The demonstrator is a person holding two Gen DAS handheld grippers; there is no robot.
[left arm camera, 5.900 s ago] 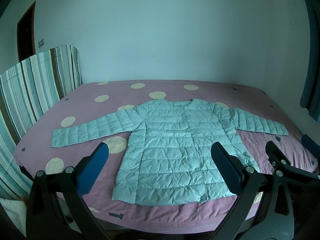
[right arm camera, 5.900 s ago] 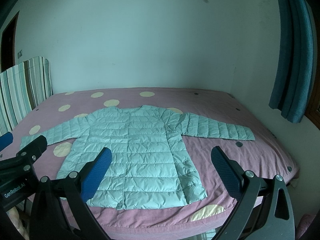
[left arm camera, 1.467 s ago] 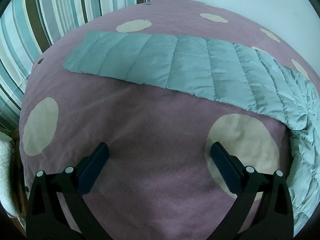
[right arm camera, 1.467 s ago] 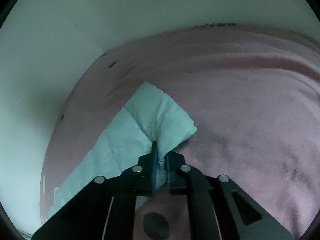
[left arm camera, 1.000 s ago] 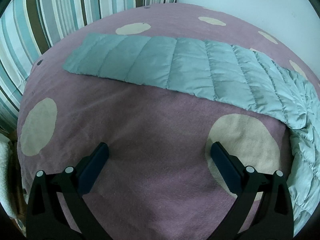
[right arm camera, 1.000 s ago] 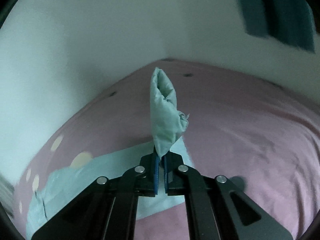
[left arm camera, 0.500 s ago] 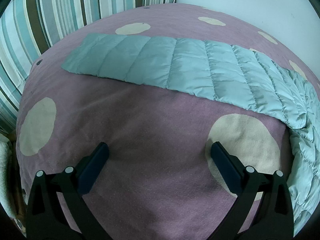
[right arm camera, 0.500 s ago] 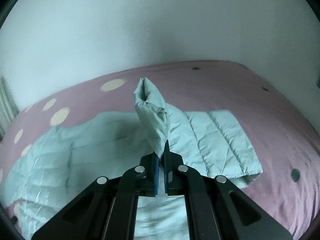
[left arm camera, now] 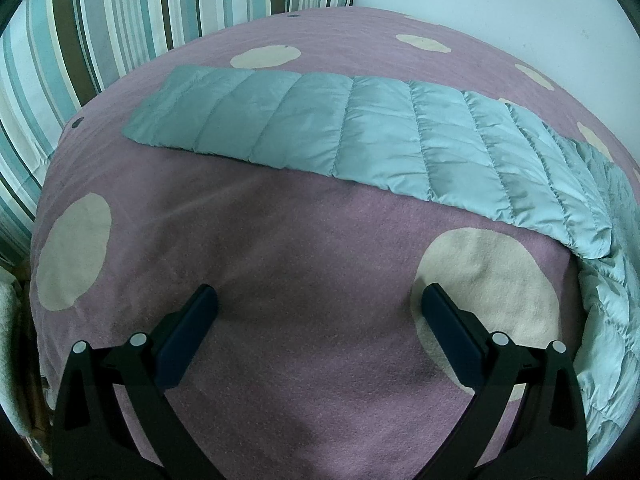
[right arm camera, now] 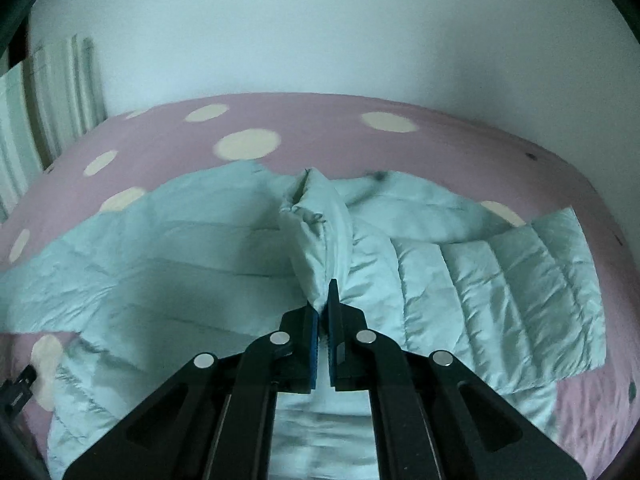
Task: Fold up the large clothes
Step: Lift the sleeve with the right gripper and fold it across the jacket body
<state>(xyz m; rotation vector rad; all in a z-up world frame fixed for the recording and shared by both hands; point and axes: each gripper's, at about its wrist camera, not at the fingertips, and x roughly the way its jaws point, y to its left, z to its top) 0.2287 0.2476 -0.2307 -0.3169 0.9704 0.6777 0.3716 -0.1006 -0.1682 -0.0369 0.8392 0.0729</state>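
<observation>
Jacket sleeve (right arm camera: 320, 240) pinched in right gripper (right arm camera: 323, 312), left gripper (left arm camera: 320, 320) wide, empty

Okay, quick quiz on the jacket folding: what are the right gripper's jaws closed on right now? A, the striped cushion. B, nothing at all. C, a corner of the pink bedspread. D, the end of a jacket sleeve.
D: in the right wrist view the right gripper has its jaws pinched shut on the end of the pale green jacket's sleeve, which stands up over the jacket body.
</observation>
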